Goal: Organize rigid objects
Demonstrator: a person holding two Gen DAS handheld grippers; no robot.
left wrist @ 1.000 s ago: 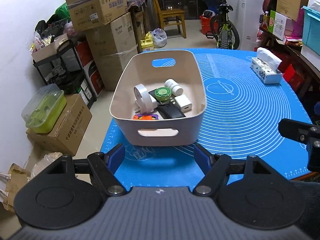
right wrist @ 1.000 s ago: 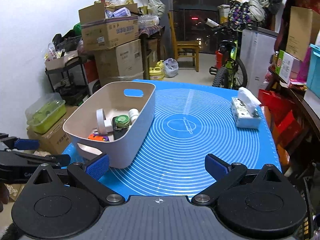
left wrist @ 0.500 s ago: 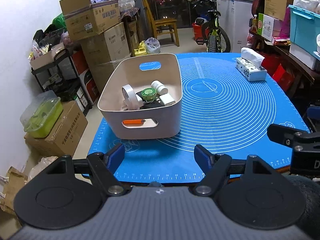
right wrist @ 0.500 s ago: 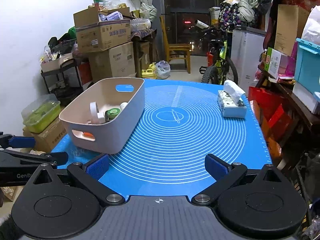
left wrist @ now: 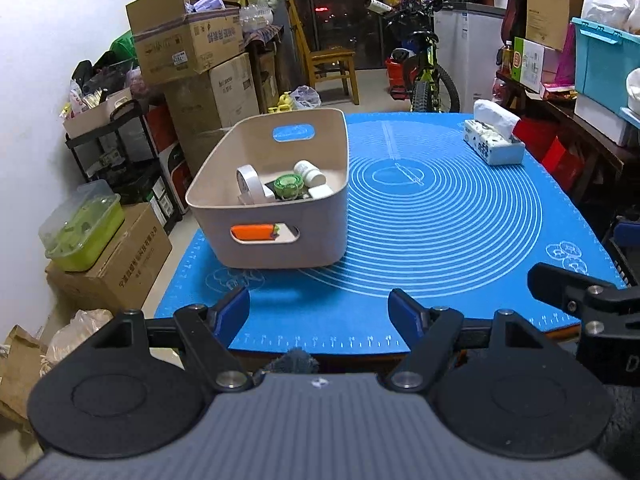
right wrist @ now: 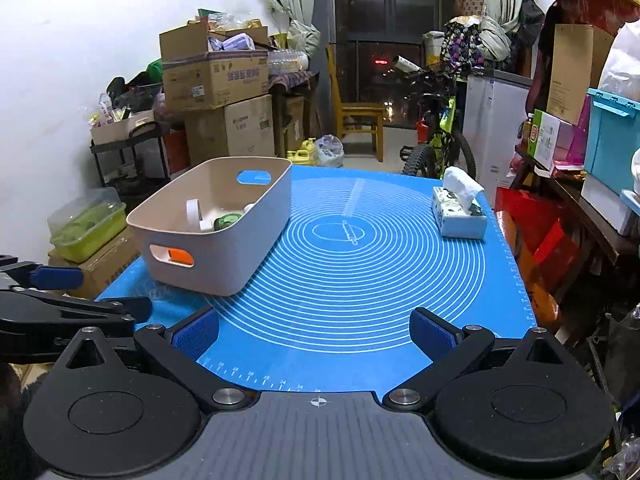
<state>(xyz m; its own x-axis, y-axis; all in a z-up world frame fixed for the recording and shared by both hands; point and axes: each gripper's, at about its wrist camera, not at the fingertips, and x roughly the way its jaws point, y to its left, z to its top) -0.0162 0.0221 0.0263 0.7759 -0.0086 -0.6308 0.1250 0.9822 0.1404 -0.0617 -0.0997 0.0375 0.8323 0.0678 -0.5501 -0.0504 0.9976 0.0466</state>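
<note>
Blue mat [left wrist: 440, 240] carries the beige bin [left wrist: 276, 240], well beyond both grippers' empty, spread fingers [left wrist: 230, 312].

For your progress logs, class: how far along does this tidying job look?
Done: small items sit inside the beige bin, including a green-lidded jar and white bottle. In hand: nothing; left gripper and right gripper are open, empty. Left: only the tissue box remains on the blue mat.

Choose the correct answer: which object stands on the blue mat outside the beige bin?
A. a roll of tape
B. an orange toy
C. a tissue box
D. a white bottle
C: the tissue box stands alone on the blue mat, to the right of the beige bin, while the other three lie inside the bin.
</note>
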